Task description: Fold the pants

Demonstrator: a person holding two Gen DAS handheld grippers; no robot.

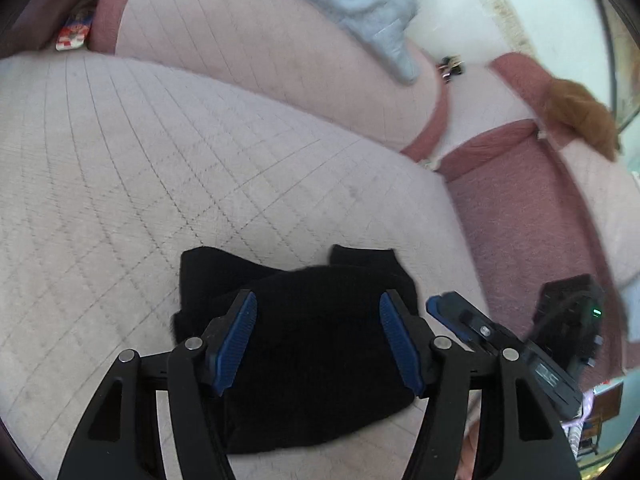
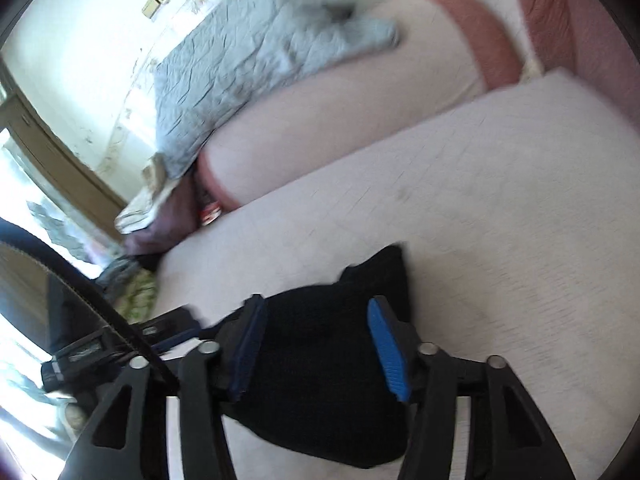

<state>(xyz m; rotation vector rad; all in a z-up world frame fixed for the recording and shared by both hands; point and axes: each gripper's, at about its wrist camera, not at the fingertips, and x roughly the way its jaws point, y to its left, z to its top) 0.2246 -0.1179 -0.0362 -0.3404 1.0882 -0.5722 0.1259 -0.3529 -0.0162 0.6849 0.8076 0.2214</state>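
Currently folded black fabric pants (image 1: 304, 344) lying under both open, empty tongs, left (image 1: 318, 344) and right (image 2: 320, 348), resting on pale quilted sofa cushion (image 1: 120, 168).

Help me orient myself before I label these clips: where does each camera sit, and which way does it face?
Left wrist view: sits on the left gripper, looks down along its open fingers at the folded black pants on the quilted sofa cushion; the right gripper shows at lower right.
Right wrist view: sits on the right gripper, looks down at the same pants, jaws open around nothing; the left gripper shows at lower left.
Shared: the pants, the cushion, the grey blanket on the sofa back.
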